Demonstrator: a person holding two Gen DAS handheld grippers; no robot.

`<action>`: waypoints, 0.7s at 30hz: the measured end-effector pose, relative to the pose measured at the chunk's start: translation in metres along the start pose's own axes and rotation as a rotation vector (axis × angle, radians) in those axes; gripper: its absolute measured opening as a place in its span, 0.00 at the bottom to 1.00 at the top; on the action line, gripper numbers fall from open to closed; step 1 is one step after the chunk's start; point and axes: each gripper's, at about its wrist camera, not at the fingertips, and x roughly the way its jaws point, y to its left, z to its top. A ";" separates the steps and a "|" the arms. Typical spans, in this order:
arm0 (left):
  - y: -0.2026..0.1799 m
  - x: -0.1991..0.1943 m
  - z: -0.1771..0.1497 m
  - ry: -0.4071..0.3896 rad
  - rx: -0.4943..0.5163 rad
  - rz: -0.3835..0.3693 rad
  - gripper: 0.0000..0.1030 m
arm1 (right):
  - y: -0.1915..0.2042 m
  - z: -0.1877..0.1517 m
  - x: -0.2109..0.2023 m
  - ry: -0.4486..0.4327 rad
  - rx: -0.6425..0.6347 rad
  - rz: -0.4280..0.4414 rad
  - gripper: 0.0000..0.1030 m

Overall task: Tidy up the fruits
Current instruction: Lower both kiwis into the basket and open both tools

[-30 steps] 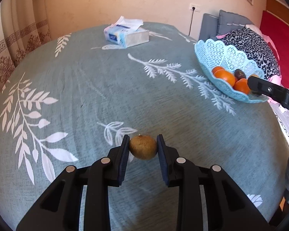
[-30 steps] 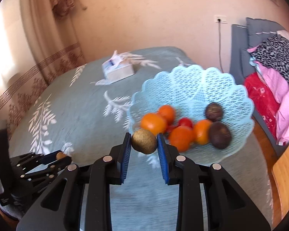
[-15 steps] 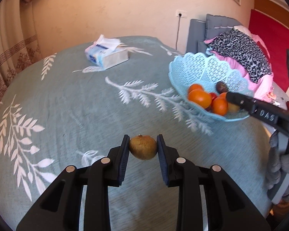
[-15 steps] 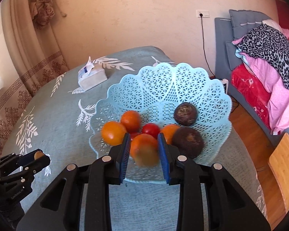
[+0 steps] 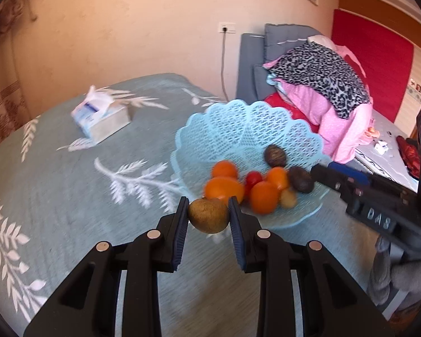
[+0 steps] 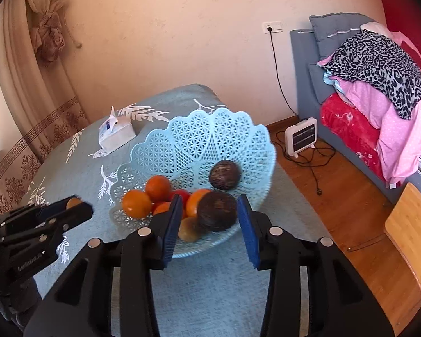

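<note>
Just short of the near rim of the blue basket (image 5: pixel 249 129), your left gripper (image 5: pixel 209 216) is clamped on a brown fruit (image 5: pixel 209 215). Your right gripper (image 6: pixel 209 221) hangs over the basket's near edge, jaws apart, with 1 small tan fruit (image 6: pixel 189 229) lying inside among the oranges (image 6: pixel 136 204).

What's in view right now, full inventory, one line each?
basket: 1, light blue lattice, on the table, near its right edge
oranges: about 5, orange, in the basket
tomato: 1, red, among the oranges
dark fruits: 2, dark brown, basket's right side
small brown fruit: 1, tan, basket's front
held brown fruit: 1, olive-brown, between the left fingers
tissue box: 1, white-blue, far side of the table
tablecloth: 1, teal with white leaves
heater: 1, white, on the floor
left gripper: black, blue pads, shut on fruit
right gripper: black, blue pads, open over the basket
</note>
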 end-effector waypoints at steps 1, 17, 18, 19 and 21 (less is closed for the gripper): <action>-0.003 0.003 0.002 -0.001 0.005 -0.007 0.28 | -0.001 -0.001 -0.001 0.000 0.001 -0.001 0.40; -0.038 0.057 0.026 0.027 0.070 -0.049 0.28 | -0.013 -0.011 0.000 0.030 0.005 -0.017 0.41; -0.038 0.058 0.025 0.030 0.071 -0.049 0.28 | -0.013 -0.012 0.001 0.033 0.004 -0.016 0.41; -0.039 0.060 0.025 0.030 0.071 -0.048 0.29 | -0.013 -0.012 0.001 0.036 0.003 -0.014 0.41; -0.039 0.061 0.024 0.030 0.071 -0.040 0.33 | -0.012 -0.013 0.001 0.039 0.001 -0.011 0.42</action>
